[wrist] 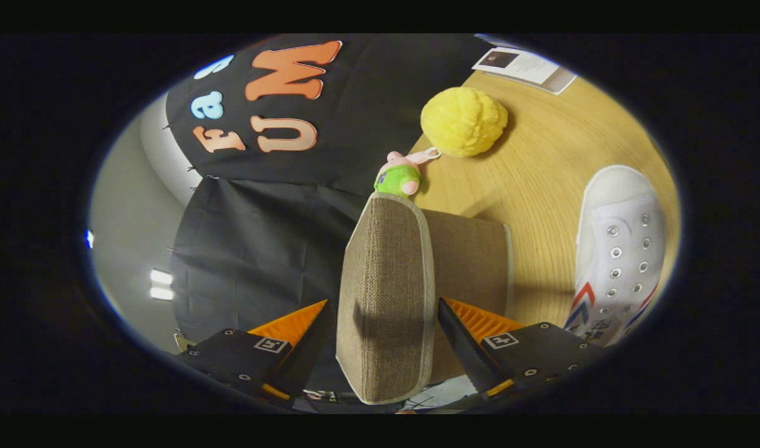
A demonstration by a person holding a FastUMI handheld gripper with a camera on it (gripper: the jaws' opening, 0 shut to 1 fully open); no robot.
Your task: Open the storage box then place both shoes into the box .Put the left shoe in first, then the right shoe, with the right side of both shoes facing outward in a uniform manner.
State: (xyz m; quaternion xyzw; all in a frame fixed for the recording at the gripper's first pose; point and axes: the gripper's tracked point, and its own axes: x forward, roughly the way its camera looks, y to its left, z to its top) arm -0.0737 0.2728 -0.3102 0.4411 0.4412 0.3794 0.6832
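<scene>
Jaws: set moderately wide, one finger on either side of the raised lid (386, 298) of the storage box. A gap shows between the left finger and the lid's woven face. The right finger sits close against the lid's other side; contact there cannot be confirmed. The gripper (383, 339) therefore straddles the lid without a confirmed two-sided clamp.

Lid: a brown woven-fabric panel with pale grey edge binding, standing on edge between the fingers and extending away from them. Behind it, to the right, a second brown fabric surface (470, 261) of the storage box is visible with the same pale trim.

Shoe: a white canvas shoe (616, 255) with metal eyelets and red and blue side stripes lies on the wooden table (541, 186), to the right of the box and clear of the right finger.

Other items on the table: a small pink and green plush toy (399, 175) just beyond the far end of the lid; a yellow fluffy ball (464, 121) further away, touching or nearly touching the toy's loop; a white printed card (524, 67) at the far right.
</scene>
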